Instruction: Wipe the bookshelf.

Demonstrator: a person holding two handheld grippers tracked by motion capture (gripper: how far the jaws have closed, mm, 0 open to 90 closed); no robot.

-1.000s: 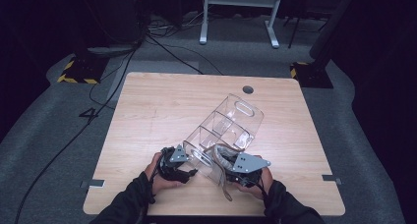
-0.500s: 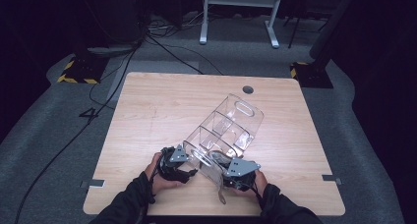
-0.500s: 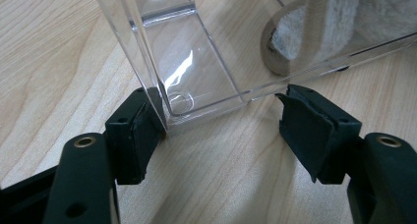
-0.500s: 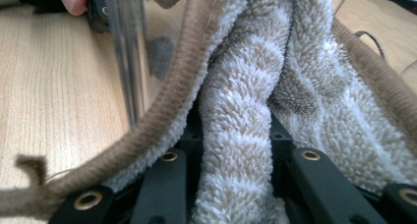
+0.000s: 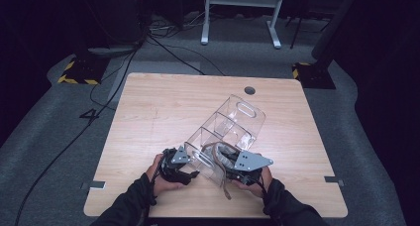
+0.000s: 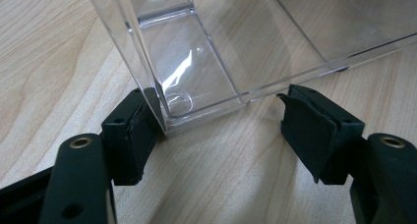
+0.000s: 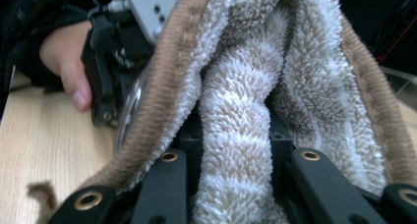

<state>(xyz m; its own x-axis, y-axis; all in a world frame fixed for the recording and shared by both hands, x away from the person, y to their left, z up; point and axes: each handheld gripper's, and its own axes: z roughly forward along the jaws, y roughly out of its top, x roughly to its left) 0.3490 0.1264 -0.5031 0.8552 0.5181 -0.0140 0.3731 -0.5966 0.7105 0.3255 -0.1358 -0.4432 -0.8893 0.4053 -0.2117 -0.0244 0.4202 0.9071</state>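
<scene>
At the near edge of a wooden table [image 5: 148,117], the right gripper [image 7: 231,184] is clenched on a striped terry towel [image 7: 236,126] at the near end of a clear divided organizer [image 5: 223,137], while the left gripper [image 6: 221,130] stands released around its near-left corner.

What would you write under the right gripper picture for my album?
Right gripper pinches a fluffy beige-and-white towel above the wooden table.
</scene>
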